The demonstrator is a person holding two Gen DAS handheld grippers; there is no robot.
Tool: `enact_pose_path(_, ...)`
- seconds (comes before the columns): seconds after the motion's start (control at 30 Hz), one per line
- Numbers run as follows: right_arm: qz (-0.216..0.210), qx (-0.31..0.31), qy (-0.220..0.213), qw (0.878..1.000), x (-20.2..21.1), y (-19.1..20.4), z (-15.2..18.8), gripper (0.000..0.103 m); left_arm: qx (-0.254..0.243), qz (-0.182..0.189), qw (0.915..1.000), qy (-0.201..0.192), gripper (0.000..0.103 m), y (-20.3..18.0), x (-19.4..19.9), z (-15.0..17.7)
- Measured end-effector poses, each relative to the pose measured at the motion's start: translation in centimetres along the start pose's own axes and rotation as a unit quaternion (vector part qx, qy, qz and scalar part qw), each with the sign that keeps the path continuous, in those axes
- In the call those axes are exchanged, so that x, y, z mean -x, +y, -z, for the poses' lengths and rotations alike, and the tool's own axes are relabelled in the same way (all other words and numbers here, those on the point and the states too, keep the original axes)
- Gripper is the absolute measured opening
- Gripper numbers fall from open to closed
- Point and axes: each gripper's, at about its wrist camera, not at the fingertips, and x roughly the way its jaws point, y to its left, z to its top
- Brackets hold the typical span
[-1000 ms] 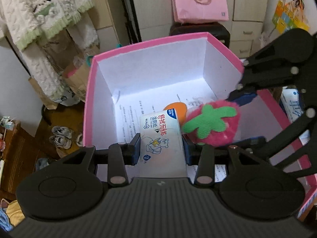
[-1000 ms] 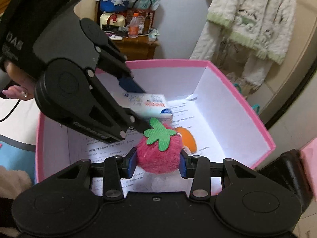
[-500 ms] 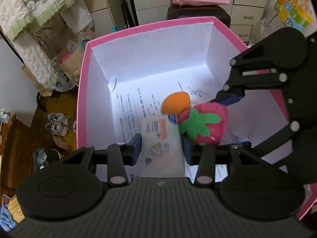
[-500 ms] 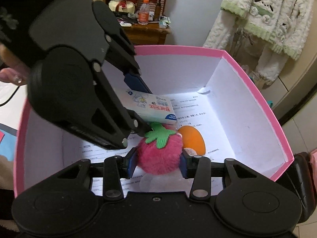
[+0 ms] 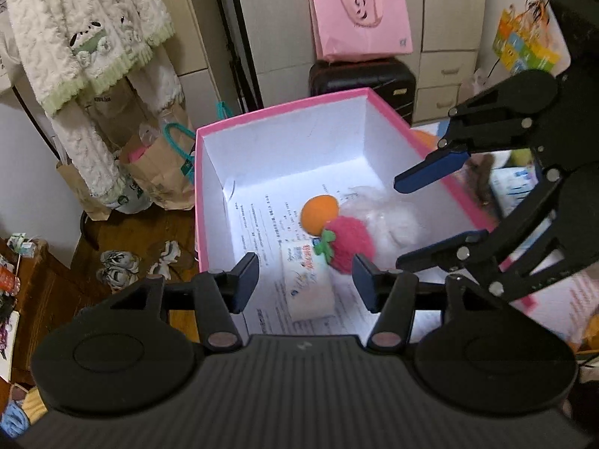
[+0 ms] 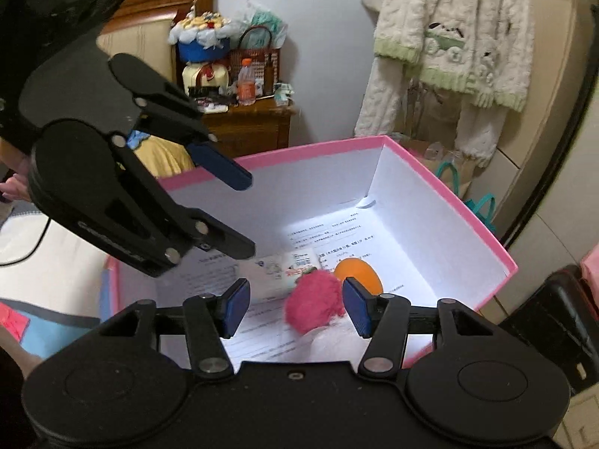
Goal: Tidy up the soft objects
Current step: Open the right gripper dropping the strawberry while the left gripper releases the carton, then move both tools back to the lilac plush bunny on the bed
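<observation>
A pink box [image 5: 284, 110] with white inner walls holds a plush strawberry [image 5: 350, 249], an orange soft ball [image 5: 320, 213], a tissue pack [image 5: 309, 284] and a white fluffy thing [image 5: 389, 217]. My left gripper [image 5: 305, 280] is open and empty above the box's near side. My right gripper [image 6: 295, 307] is open and empty above the strawberry [image 6: 314, 301]; it shows in the left wrist view [image 5: 430, 220] over the box's right rim. The ball [image 6: 357, 275], the pack [image 6: 288, 269] and the box [image 6: 449, 202] show in the right wrist view, as does the left gripper [image 6: 243, 217].
Paper bags [image 5: 161, 164] and shoes [image 5: 116, 265] lie on the floor left of the box. A black suitcase [image 5: 363, 78] with a pink bag [image 5: 359, 24] stands behind it. A wooden nightstand [image 6: 247, 127] is beyond the box. More soft things [image 5: 520, 183] lie at the right.
Both grippers opened and lifted away from the box. The tissue pack and the strawberry dropped from them and now lie on the box floor.
</observation>
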Motion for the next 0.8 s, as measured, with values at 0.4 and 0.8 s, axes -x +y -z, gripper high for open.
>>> enact_pose_path(0.4,0.034,-0.022,0.012,0.999,3.7,3.9,0.3,0.060,-0.008,0.046,0.9988,0.013,0.059,-2.2,4.3,1.4)
enact_pose_path(0.8,0.075,-0.015,0.010,0.997,8.2,7.4,1.4,0.061,-0.007,0.064,0.9979,0.006,0.069,-4.6,8.4,4.0)
